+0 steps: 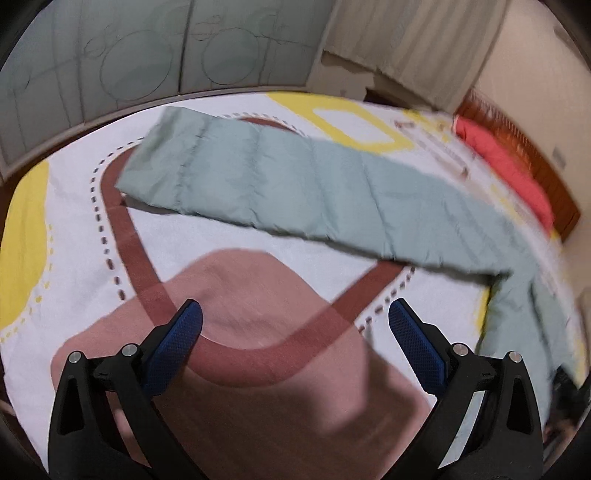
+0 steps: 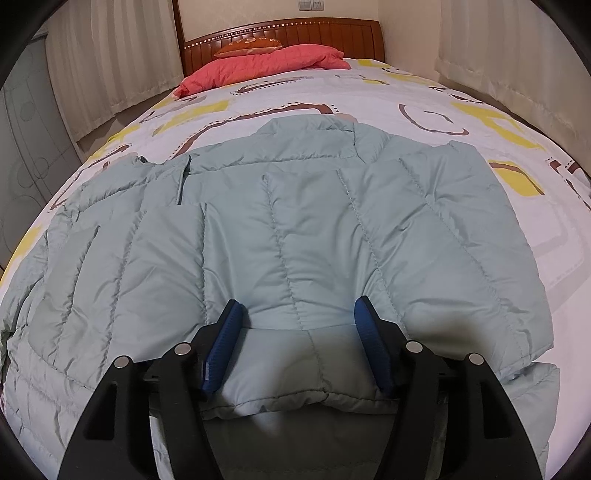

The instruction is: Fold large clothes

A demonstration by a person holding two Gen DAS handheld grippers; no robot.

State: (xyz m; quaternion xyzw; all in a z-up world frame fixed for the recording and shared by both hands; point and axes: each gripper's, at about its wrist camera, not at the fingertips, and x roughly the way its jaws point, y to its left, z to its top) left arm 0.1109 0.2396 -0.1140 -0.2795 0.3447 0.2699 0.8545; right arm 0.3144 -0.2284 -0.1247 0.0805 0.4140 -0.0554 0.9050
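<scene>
Two grippers show, one per view, and the views differ sharply. In the left wrist view the left gripper [image 1: 295, 323] hangs over bare bedspread [image 1: 74, 229], its blue pads [image 1: 177, 343] spread wide with nothing between them; below it lies a pink patch crossed by a brown printed band. Beyond that, one long sleeve [image 1: 280, 184] of the pale green quilted jacket stretches flat across the cover, its cuff end toward the far left, and only a blurred edge of the jacket body shows at the right of this view. Farther still stand frosted wardrobe doors [image 1: 147, 55]. The right wrist view shows what the left does not: the jacket [image 2: 295, 221] spread over the bed, collar pointing away toward the headboard [image 2: 280, 33]. The right gripper [image 2: 297, 345] sits low at the near edge, fingers pointing along the bed, with a thick padded fold of the jacket filling the gap between its blue fingers [image 2: 221, 354]; the pads stand fairly apart on either side of it, touching the fabric at both flanks. Past the collar lie the patterned cover, a red pillow [image 2: 266, 64] and a brown cushion against the wooden headboard, with curtains [image 2: 110, 55] to either side
</scene>
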